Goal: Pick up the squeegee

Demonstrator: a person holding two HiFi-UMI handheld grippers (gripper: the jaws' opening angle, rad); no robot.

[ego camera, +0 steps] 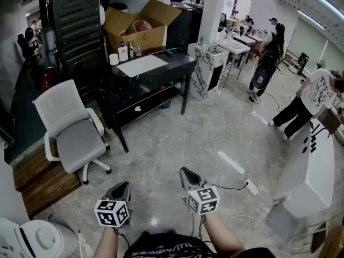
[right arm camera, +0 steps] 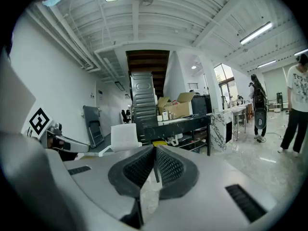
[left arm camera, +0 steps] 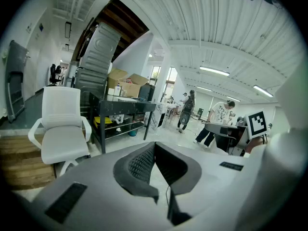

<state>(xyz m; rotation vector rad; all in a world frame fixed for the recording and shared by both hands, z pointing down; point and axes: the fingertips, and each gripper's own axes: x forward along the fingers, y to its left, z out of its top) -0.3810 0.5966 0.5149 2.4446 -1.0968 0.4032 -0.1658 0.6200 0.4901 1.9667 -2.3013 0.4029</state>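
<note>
I cannot make out a squeegee in any view. In the head view both grippers are held low in front of the person, over the grey marble floor. The left gripper (ego camera: pixel 122 187) has its jaws together with nothing between them, and the right gripper (ego camera: pixel 185 172) stands the same way. In the left gripper view the left gripper (left arm camera: pixel 154 144) is shut and points toward a black table (left arm camera: pixel 126 110). The right gripper (right arm camera: pixel 155 148) is shut in its own view, and the same table (right arm camera: pixel 185 121) lies beyond it.
A white office chair (ego camera: pixel 72 128) stands at the left beside the black table (ego camera: pixel 161 67), which carries bottles, a white sheet and an open cardboard box (ego camera: pixel 137 28). A marble-patterned pedestal (ego camera: pixel 207 69), two people (ego camera: pixel 303 104), a white counter (ego camera: pixel 314 171) and a floor power strip (ego camera: pixel 250 187) are at the right.
</note>
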